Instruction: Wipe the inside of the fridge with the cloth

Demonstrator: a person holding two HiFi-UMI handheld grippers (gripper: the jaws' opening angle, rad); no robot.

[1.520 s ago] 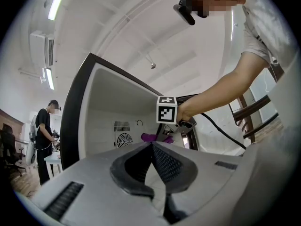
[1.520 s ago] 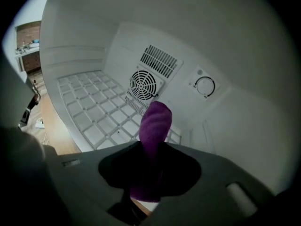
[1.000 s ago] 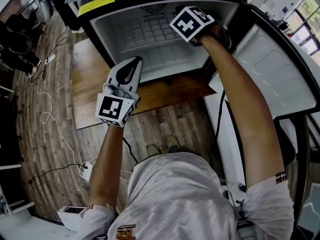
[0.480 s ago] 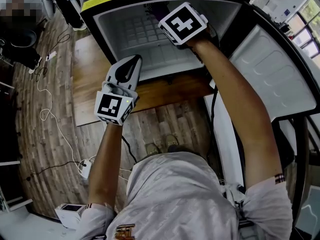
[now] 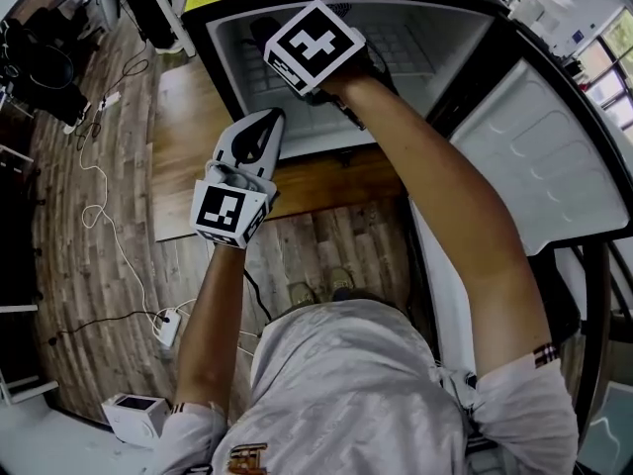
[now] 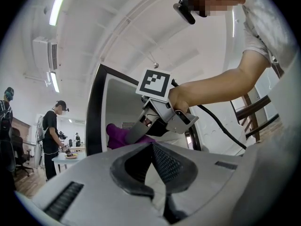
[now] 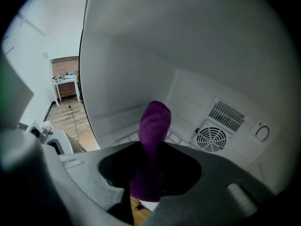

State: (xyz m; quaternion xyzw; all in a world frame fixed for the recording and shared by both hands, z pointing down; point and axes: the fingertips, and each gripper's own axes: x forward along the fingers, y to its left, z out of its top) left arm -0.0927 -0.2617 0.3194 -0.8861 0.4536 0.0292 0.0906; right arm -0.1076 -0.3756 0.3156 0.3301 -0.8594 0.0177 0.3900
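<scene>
The black mini fridge (image 5: 452, 57) stands open, and its white inside shows a wire shelf (image 5: 401, 38) and a round fan vent (image 7: 210, 138) on the back wall. My right gripper (image 7: 149, 173) reaches into the left part of the cavity and is shut on a purple cloth (image 7: 153, 135). The cloth stands up between the jaws, close to the left inner wall. From the left gripper view the same cloth (image 6: 117, 134) sticks out past the right gripper's fingers (image 6: 136, 131). My left gripper (image 5: 265, 119) hangs outside, in front of the fridge's lower edge, shut and empty.
The fridge door (image 5: 539, 156) is swung open to the right. A wooden platform (image 5: 316, 181) lies under the fridge. Cables (image 5: 99, 236) and a small white box (image 5: 134, 414) lie on the plank floor at left. People (image 6: 51, 135) stand by a table far off.
The right gripper has swept with the cloth from the fridge's right side across to its left side. The left gripper has stayed where it was.
</scene>
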